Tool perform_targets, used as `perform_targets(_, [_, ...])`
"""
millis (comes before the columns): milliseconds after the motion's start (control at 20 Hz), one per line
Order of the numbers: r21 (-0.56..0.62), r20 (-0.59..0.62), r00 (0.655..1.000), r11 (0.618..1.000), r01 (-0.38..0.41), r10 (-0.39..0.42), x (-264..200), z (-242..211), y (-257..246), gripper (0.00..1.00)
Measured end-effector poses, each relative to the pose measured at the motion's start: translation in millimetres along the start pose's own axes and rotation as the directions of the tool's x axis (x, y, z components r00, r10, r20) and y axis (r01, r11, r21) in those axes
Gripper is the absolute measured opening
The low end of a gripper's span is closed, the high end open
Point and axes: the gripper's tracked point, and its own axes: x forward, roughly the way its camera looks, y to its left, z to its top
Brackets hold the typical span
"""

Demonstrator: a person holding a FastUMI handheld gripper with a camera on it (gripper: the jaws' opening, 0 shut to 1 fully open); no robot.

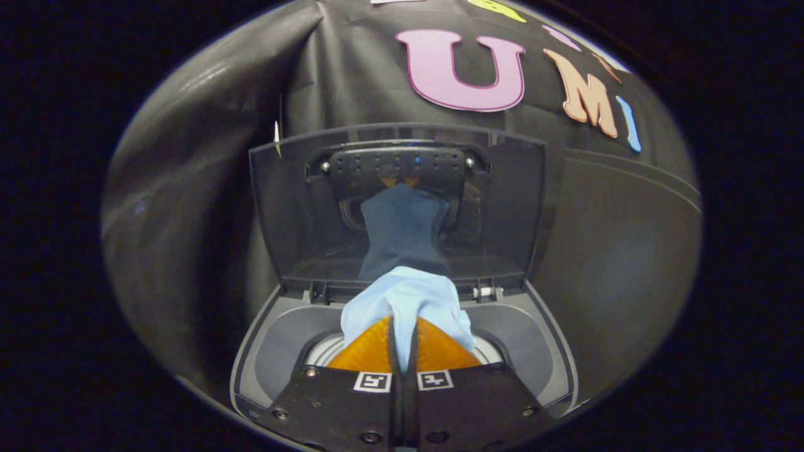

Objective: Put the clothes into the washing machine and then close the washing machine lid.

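One gripper [403, 342] hangs above a top-loading washing machine [276, 339], its two fingers [370, 351] pressed together on a single light-blue cloth [408, 295], which bunches out just ahead of the tips. The cloth sits over the machine's round drum opening [323, 351], held clear of the grey top panel. One lid [289, 207], dark and glossy, stands raised behind the opening and mirrors the cloth as a darker shape. Black booth cloth [188, 188] hangs behind the machine.
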Motion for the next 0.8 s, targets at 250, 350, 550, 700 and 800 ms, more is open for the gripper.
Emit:
perform_targets(250, [0.035, -0.065, 0.998, 0.999, -0.012, 0.014, 11.2, -24.7, -1.4, 0.01])
perform_targets(350, [0.050, -0.085, 0.996, 0.998, -0.022, 0.026, 14.7, -30.5, -0.2, 0.01])
perform_targets(550, [0.074, -0.220, 0.974, 0.997, -0.029, 0.045, 20.6, -63.7, 4.0, 0.01])
perform_targets(700, [0.033, -0.279, 0.960, 0.999, -0.001, 0.010, 20.9, -81.2, -1.8, 0.01])
perform_targets(800, [0.025, -0.315, 0.949, 1.000, 0.011, -0.002, 21.1, -92.7, -5.6, 0.04])
